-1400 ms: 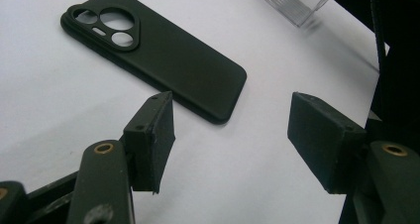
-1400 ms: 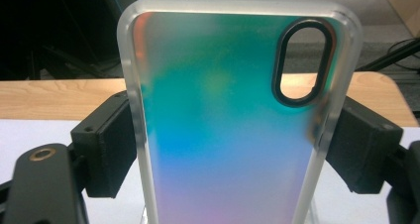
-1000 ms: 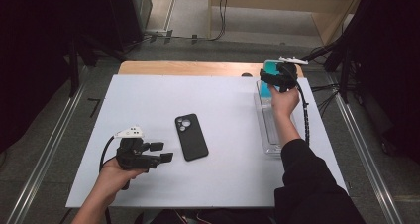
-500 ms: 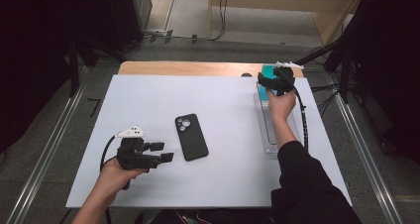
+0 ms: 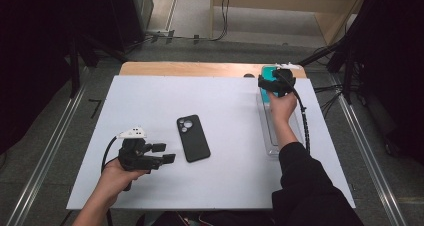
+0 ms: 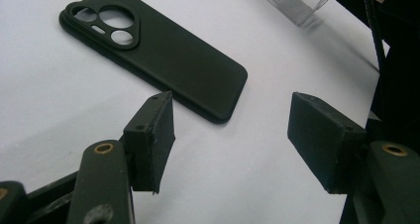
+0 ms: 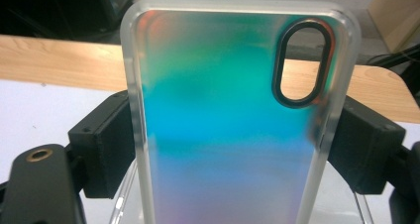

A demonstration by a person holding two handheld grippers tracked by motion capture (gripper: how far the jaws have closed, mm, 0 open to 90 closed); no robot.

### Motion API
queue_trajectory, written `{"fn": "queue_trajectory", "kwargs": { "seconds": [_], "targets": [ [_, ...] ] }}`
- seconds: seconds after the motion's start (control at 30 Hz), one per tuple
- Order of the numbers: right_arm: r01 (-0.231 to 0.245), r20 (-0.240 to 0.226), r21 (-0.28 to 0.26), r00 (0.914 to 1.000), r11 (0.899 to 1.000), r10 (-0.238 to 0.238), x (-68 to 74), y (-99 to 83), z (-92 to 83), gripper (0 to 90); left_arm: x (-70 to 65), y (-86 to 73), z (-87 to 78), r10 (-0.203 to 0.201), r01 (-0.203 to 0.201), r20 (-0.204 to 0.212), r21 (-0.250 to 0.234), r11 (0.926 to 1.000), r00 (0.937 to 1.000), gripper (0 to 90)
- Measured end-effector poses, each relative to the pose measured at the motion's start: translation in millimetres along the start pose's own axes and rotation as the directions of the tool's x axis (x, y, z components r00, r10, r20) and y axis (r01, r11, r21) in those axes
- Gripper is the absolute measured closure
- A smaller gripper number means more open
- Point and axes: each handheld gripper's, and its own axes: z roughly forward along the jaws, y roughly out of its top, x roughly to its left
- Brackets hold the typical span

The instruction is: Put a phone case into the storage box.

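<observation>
The right gripper (image 7: 233,149), held out at the table's far right over the clear tray (image 5: 270,148), squeezes the shiny phone case (image 7: 223,135), its jaws just loosening, while the left gripper (image 6: 230,144) rests apart near the black phone case (image 6: 163,60).

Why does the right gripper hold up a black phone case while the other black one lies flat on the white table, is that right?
Not quite: the case between the right gripper's pads is clear with a blue-green sheen, as the right gripper view shows. The black case does lie flat on the white table.

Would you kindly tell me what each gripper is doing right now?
Left gripper: open, empty, jaws just short of the black phone case.
Right gripper: jaws have just been opening slightly, the iridescent phone case between them, pads touching its edges.
</observation>
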Motion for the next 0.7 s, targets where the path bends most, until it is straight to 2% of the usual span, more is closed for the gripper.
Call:
{"fn": "queue_trajectory", "kwargs": {
  "seconds": [0.07,0.7],
  "targets": [
    [-0.001,-0.004,0.005,1.0,1.0,0.001,0.1,-0.9,1.2,10.7,0.2,0.0,-0.5,0.001,-0.001,0.0,0.002,1.0,1.0,35.4],
    [0.001,-0.045,-0.002,0.999,1.0,-0.001,-3.3,-0.8,2.4,8.2,0.5,0.3,-0.3,0.0,0.0,-0.002,-0.001,1.0,1.0,35.4]
  ]
}}
